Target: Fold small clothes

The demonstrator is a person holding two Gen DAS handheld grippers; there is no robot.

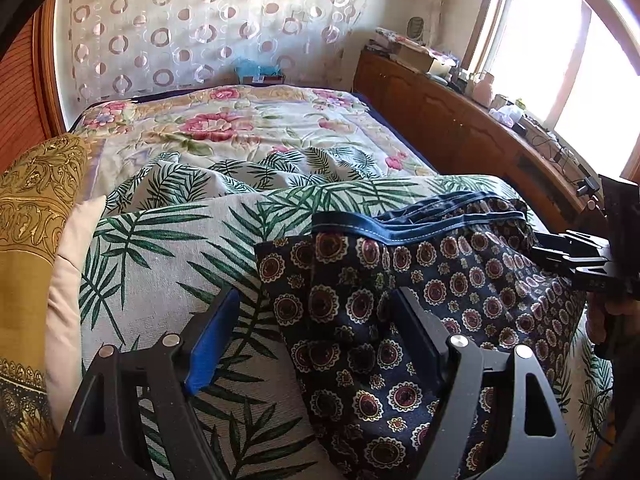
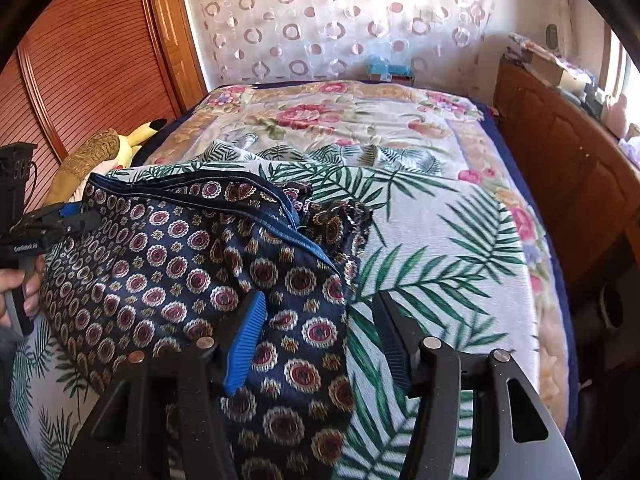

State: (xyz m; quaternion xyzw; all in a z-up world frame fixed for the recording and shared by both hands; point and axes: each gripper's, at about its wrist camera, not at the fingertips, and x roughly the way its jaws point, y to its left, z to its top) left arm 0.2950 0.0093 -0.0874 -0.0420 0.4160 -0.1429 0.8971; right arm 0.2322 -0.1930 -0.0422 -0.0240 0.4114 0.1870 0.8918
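Note:
A pair of navy shorts [image 1: 460, 280] printed with red and cream medallions, with a blue waistband [image 1: 400, 228], lies rumpled on a palm-leaf sheet [image 1: 160, 260]. My left gripper [image 1: 320, 300] stands open over the left edge of the shorts, one finger over the sheet and the other over the cloth. In the right wrist view my right gripper [image 2: 320, 300] is open astride the right edge of the shorts [image 2: 160, 264], pads clear of the cloth. Each gripper shows in the other's view: the right gripper [image 1: 576, 256] and the left gripper [image 2: 60, 220], with a hand [image 2: 24, 280] on its handle.
A floral quilt [image 1: 240, 128] covers the far half of the bed. A gold cushion [image 1: 36, 208] and a yellow plush toy [image 2: 136, 140] lie at the left. A wooden cabinet [image 1: 440, 120] with clutter runs along the right under a window [image 1: 560, 60]. A wooden slatted door [image 2: 80, 60] stands left.

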